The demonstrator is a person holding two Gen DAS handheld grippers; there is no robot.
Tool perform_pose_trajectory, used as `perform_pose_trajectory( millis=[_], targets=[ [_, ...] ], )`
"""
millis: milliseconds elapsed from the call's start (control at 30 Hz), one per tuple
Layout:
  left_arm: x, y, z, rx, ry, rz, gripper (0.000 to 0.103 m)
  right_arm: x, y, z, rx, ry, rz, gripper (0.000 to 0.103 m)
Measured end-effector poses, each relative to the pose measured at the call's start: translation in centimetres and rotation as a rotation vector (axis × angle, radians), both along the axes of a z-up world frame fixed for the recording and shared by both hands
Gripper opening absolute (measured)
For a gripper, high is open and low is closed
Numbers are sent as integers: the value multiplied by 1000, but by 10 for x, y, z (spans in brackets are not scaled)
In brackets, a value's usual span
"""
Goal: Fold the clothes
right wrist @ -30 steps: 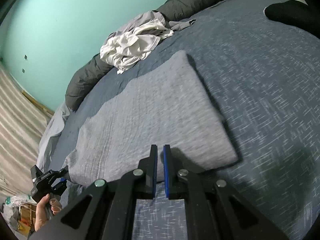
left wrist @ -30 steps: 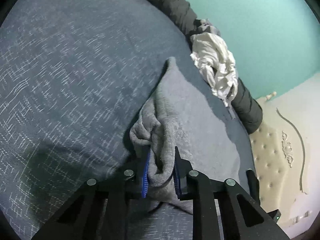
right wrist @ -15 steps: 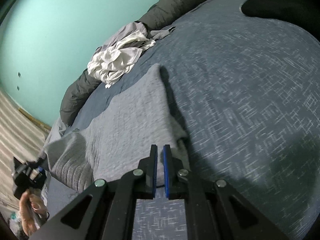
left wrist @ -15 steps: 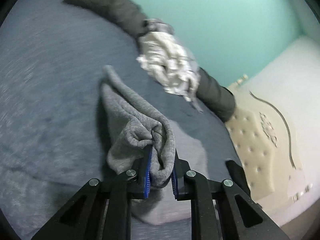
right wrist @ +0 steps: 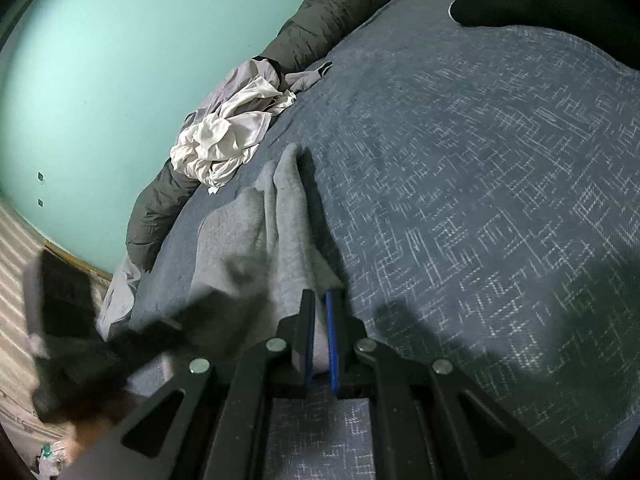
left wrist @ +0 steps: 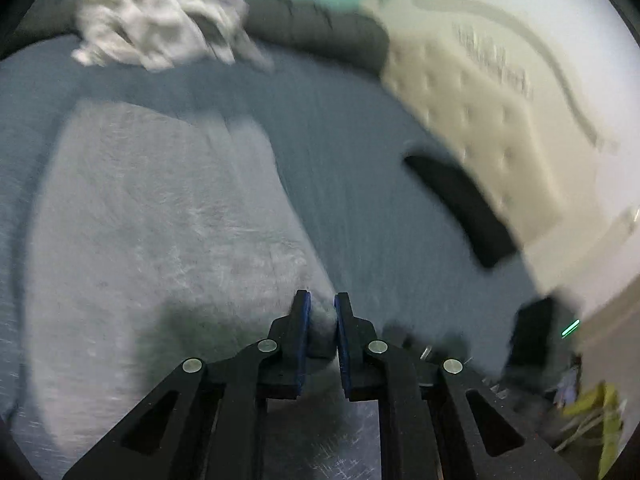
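Mid-fold: left claw point(left wrist: 320, 320) closing on the grey garment point(left wrist: 160, 220) edge carried across the bed point(right wrist: 480, 160), right claw point(right wrist: 318, 332) pinching the near corner; next, lay it down square.

Both grippers, left point(left wrist: 320, 316) and right point(right wrist: 319, 320): black frames, silver screws, blue pads point(right wrist: 331, 340); left view's blurred, perhaps identical.

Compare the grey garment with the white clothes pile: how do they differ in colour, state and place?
The grey garment is mid-fold, pinched by both grippers, the left gripper closing; the white pile is crumpled, untouched. The garment lies mid-bed; the pile sits at the far edge by the wall. Both rest on the blue bedspread.
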State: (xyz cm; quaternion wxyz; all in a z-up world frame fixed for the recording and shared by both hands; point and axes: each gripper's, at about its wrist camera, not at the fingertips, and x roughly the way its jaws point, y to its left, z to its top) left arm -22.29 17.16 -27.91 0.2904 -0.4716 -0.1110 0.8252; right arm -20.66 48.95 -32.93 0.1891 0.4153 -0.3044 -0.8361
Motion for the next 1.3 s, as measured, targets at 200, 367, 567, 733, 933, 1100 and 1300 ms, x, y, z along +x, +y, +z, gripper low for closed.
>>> perform_pose_trajectory(
  millis=[200, 367, 567, 733, 933, 1100, 1300],
  targets=[
    [11, -16, 18, 0, 40, 10, 21, -2, -1, 4, -40, 17, 19, 5],
    [28, -81, 37, -8, 86, 128, 45, -8, -15, 14, -106, 48, 76, 22],
    [37, -140, 14, -56, 64, 229, 45, -22, -38, 12, -147, 17, 140, 52],
    [44, -147, -8, -64, 48, 208, 45, -33, -55, 4, -111, -17, 162, 54],
    [49, -147, -15, -52, 72, 186, 45, -38, -68, -4, -50, -18, 164, 46],
    [49, -148, -16, -44, 78, 183, 45, -37, -71, -1, -14, 10, 166, 14],
    [53, -139, -8, -47, 85, 155, 45, -25, -57, 45, 43, 168, 158, 12]
  ],
)
